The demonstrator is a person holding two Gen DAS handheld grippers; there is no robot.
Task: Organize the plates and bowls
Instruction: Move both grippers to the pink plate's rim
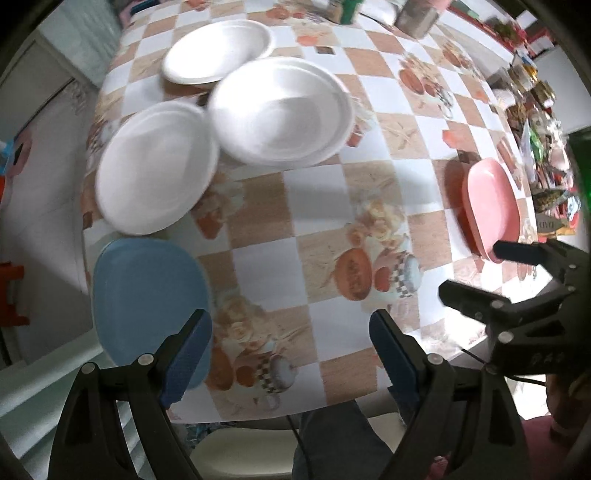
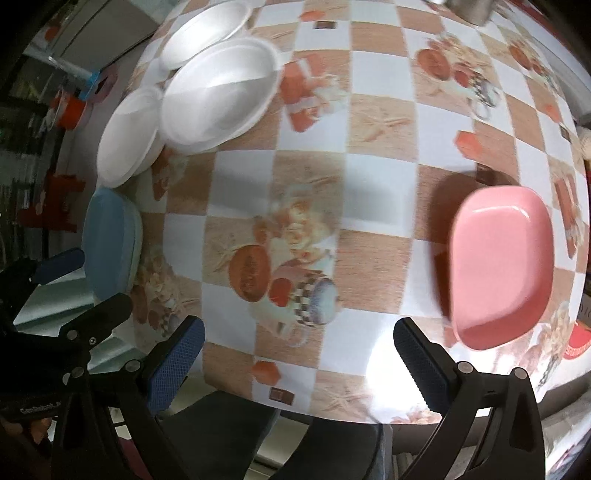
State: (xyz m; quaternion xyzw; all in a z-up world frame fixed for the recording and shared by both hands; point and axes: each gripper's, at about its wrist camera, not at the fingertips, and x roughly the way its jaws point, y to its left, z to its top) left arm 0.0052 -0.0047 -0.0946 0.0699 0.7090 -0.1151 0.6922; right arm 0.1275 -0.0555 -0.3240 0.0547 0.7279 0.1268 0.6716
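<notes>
Jaws of both the left gripper [image 1: 290, 354] and right gripper [image 2: 297, 363] stand wide apart, empty, above the checkered table [image 1: 314, 206]. In the left wrist view three white foam plates [image 1: 280, 110] cluster at eleven o'clock, a blue dish [image 1: 147, 295] lies at eight and a pink dish [image 1: 493, 206] at three.

Checkered tablecloth [image 1: 314, 192], perhaps jars [image 1: 417, 16] beyond.
</notes>
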